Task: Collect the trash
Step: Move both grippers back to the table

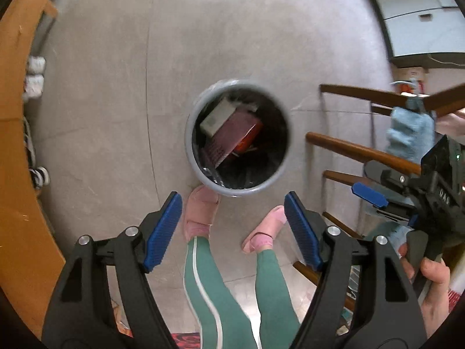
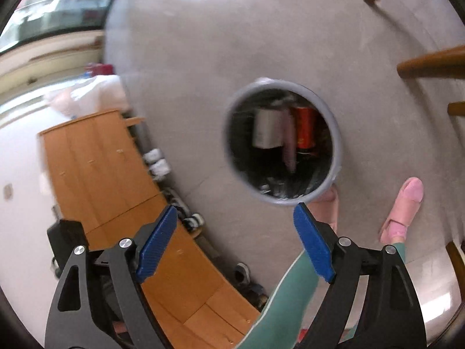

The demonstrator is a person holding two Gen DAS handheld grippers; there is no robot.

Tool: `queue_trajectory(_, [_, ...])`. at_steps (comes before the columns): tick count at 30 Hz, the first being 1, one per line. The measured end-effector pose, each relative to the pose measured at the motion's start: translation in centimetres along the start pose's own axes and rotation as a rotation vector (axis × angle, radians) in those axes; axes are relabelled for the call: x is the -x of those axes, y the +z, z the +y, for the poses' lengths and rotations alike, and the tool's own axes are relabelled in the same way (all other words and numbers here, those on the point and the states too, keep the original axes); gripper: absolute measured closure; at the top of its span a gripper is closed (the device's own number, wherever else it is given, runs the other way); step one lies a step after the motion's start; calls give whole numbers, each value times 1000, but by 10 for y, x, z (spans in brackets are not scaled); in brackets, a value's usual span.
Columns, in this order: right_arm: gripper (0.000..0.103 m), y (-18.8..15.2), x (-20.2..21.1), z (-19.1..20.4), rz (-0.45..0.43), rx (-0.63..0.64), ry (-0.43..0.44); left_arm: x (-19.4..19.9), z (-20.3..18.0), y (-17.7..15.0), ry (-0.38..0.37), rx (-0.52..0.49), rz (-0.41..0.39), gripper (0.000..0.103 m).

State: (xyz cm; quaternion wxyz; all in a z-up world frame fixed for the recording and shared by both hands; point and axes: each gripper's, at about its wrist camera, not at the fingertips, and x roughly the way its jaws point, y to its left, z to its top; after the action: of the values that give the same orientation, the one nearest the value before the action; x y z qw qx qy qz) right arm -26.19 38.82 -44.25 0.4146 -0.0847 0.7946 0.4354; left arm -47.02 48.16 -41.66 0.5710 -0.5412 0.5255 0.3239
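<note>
We look down on a round grey trash bin standing on the grey floor, lined with a dark bag and already part full: a pale box lies on top at the far left, a dull pink flat pack leans beneath it, and something orange-red sits to the right of that. The left hand-held gripper hangs above the near side of the bin with its 2 blue pads spread wide and nothing between them; past the gap we see only green trouser legs and 2 pink slippers, the left one touching the bin's near wall. The right hand-held gripper is likewise spread wide and empty, its blue fingers framing the floor just near of the bin. In the left wrist view that right tool shows at the right edge, held by a bare hand. Wooden chair rails stand to the right of the bin, with a light blue cloth draped over them. A wooden cabinet runs along the left, with several shoes lined up on the floor at its foot. The right wrist view is blurred, so the bin's contents there read only as pale, pink and orange shapes.
</note>
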Motion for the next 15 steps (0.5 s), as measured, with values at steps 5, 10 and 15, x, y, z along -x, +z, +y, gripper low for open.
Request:
queue_trajectory(5, [20, -44, 98, 56, -100, 53, 103, 109, -50, -10, 23, -128, -108, 20])
queue_trajectory(10, [16, -96, 223, 77, -306, 69, 190, 186, -141, -20, -40, -347, -171, 19])
queue_trajectory(15, [16, -154, 341, 27, -568, -35, 181, 212, -258, -50, -137, -629, -175, 16])
